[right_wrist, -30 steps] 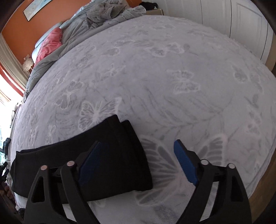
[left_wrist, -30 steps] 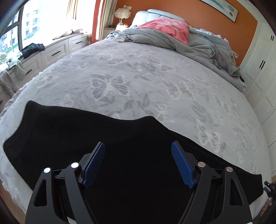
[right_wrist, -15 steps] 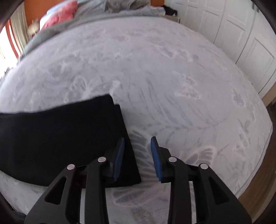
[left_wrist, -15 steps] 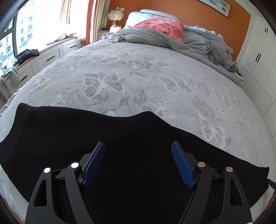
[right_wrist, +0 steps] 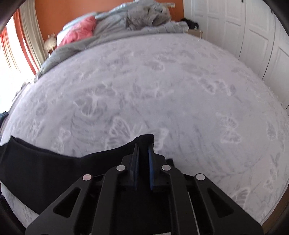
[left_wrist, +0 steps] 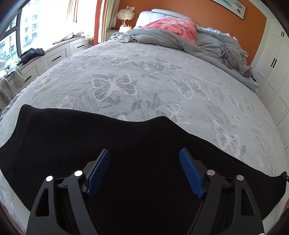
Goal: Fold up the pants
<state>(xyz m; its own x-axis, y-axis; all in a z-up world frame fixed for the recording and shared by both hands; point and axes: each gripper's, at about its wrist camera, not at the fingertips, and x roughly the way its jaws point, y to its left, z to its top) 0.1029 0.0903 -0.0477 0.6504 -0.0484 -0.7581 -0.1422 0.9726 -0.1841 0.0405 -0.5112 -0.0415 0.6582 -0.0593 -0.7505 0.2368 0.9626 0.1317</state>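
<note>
The black pants (left_wrist: 126,144) lie stretched across the near edge of the bed (left_wrist: 144,81), a long dark band of smooth, matte knit fabric running from the left side to the right. Their far edge rises in a soft hump near the middle, and the left end shows a rounded corner. Under them the bedspread (left_wrist: 115,86) is a pale grey, fleecy-looking cover patterned with large butterflies and leafy sprigs.

The left gripper (left_wrist: 144,168) hangs over the middle of the pants with its fingers (left_wrist: 98,173) spread wide; the ribbed blue pads face each other with only the dark cloth below them, and nothing is caught between them.

The right gripper (right_wrist: 143,159) is at the right-hand end of the pants (right_wrist: 54,168). Its fingers (right_wrist: 150,162) are closing and stand almost together, and a fold of the black cloth is pinched between the pads, pulled up into a small peak just past the fingertips. The rest of the garment trails away to the left from that peak, sagging a little along its far edge.

At the far end of the bed a rumpled grey duvet (left_wrist: 207,41) is heaped against the padded headboard, with a coral-pink pillow (left_wrist: 173,27) on top. White panelled wardrobe doors (right_wrist: 252,36) stand along the right, and an orange wall (left_wrist: 198,10) is behind the bed.
</note>
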